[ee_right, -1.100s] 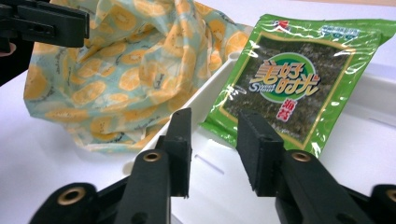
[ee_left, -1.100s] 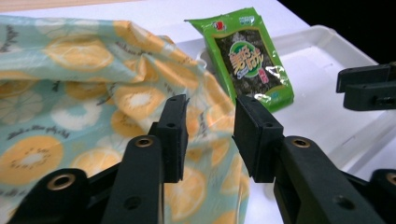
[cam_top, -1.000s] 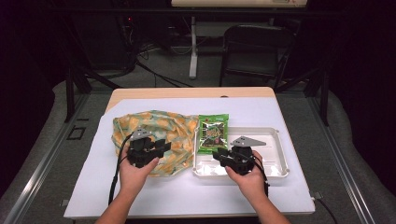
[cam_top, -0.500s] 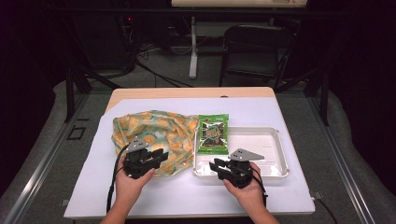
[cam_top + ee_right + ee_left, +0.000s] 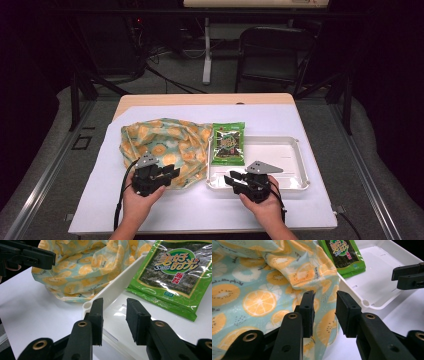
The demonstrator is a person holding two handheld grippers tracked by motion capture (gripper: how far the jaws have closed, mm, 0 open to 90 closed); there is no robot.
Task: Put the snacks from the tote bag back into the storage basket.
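Two empty grippers, jaws apart: left gripper (image 5: 325, 312) over fruit-print cloth (image 5: 262, 282), right gripper (image 5: 113, 320) over white tray (image 5: 117, 290).

A pale wooden tabletop (image 5: 150, 100) stands over a grey floor, most of it covered by a large white sheet (image 5: 310, 200); a bare strip of wood shows along the far edge. On the sheet, to the left, lies a crumpled cloth (image 5: 160, 142) printed with orange and kiwi slices. Just beside it on the right sits a shallow white tray (image 5: 300, 170). A green seaweed snack packet (image 5: 228, 144) rests partly over the tray's left rim, its left edge touching the cloth.
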